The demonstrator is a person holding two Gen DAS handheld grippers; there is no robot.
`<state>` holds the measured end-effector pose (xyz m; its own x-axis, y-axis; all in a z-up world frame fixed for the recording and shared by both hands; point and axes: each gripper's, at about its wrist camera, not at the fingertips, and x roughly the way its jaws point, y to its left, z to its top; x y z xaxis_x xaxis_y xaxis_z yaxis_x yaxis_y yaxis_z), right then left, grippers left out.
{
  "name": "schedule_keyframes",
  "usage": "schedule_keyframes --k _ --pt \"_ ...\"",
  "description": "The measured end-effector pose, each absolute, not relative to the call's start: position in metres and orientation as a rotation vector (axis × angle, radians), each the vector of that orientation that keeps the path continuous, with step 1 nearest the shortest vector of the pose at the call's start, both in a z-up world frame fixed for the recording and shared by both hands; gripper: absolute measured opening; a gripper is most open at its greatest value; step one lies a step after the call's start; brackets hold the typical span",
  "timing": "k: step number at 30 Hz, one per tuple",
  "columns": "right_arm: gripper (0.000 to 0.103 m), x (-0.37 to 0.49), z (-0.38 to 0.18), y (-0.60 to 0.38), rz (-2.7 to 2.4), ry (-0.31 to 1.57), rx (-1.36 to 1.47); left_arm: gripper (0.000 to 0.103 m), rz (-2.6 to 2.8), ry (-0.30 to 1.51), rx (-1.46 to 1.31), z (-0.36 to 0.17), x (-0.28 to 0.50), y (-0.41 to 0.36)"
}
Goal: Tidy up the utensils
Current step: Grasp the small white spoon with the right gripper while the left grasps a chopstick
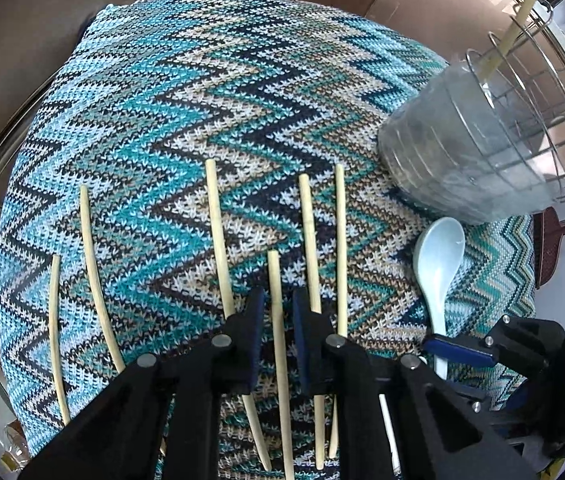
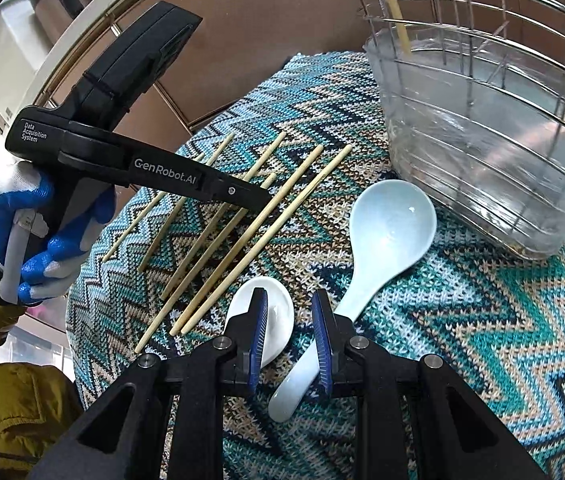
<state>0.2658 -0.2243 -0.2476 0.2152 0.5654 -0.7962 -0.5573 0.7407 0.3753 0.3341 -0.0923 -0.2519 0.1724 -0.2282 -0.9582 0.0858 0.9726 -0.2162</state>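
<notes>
One chopstick (image 2: pixel 392 12) stands in the wire holder (image 2: pixel 522 60); six chopsticks (image 1: pixel 218 236) and two spoons (image 2: pixel 386 228) remain. Left tool (image 1: pixel 278 300) narrow around one chopstick; right tool (image 2: pixel 288 308) narrow, empty.

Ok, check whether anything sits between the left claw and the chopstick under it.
Nothing visible does. The chopstick already lies in the gap of the left claw; the neighbouring chopsticks lie outside its jaws.

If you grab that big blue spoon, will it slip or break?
The pale blue spoon looks glazed and shiny, so probably slippery between pads. It seems ceramic, so likely stiff and could chip if dropped. Its rounded bowl might rock on the knitted cloth.
</notes>
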Motion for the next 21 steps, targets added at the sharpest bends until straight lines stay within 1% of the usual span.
schedule_keyframes --k 8,9,10,11,14,21 --pt "0.023 0.268 -0.254 -0.212 0.799 1.14 -0.069 0.006 -0.217 1.374 -0.148 -0.255 0.336 -0.087" --pt "0.02 0.268 -0.255 -0.21 0.797 1.144 -0.084 0.005 -0.217 1.37 -0.148 -0.255 0.335 -0.084" --pt "0.012 0.267 -0.255 -0.208 0.795 1.145 -0.103 0.005 -0.218 1.367 -0.15 -0.254 0.333 -0.08" --pt "0.01 0.265 -0.255 -0.206 0.792 1.141 -0.117 0.005 -0.218 1.363 -0.155 -0.253 0.331 -0.079" --pt "0.006 0.259 -0.249 -0.205 0.77 1.118 -0.139 0.005 -0.223 1.338 -0.173 -0.248 0.326 -0.073" --pt "0.005 0.232 -0.216 -0.208 0.682 1.034 -0.188 0.005 -0.26 1.259 -0.219 -0.219 0.303 -0.062"
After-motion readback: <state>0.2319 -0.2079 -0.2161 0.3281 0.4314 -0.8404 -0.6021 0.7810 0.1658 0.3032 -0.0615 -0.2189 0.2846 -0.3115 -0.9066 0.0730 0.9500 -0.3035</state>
